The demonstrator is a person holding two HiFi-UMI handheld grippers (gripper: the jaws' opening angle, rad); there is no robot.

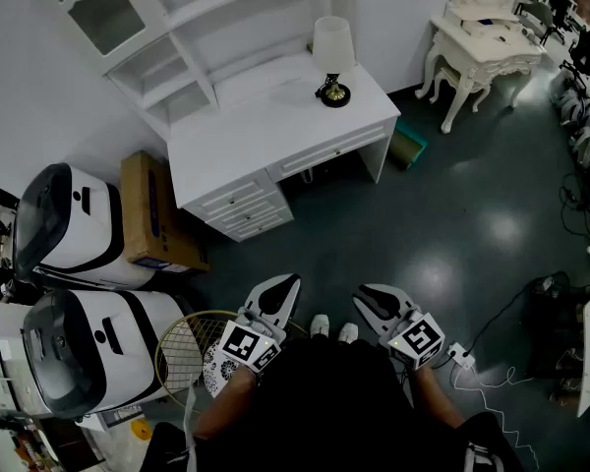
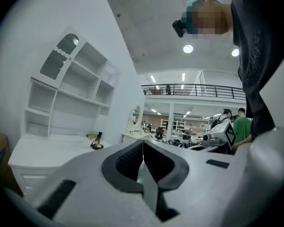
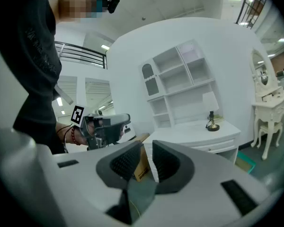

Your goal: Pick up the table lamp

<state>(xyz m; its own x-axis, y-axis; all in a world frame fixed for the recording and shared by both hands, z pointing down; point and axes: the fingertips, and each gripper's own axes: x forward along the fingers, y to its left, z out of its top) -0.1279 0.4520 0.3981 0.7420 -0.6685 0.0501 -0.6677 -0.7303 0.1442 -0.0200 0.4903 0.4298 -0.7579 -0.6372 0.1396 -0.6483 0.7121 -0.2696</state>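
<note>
Table lamp (image 1: 332,62) is standing upright on the white desk (image 1: 246,126), toward the right back part of the desktop, just in front of the shelf unit (image 1: 177,28) that is rising from the desk's rear edge. Its pale shade is sitting above a dark stem and a round dark base with a brassy rim.

Both grippers are hovering well short of the desk, low over the dark floor (image 1: 452,214) on the near side of it, pointing roughly toward the desk. The left gripper (image 1: 291,282) is showing its jaws pressed together at the tips, with nothing between them. The right gripper (image 1: 360,294) is holding its jaws a little apart, the narrow gap empty; a cardboard box (image 1: 152,214), leaning beside the desk's left end, is showing through that gap far behind.

A white dressing table (image 1: 482,42) is standing apart from the desk's right end, and a racket (image 1: 182,347) is lying on the floor near the left gripper.
</note>
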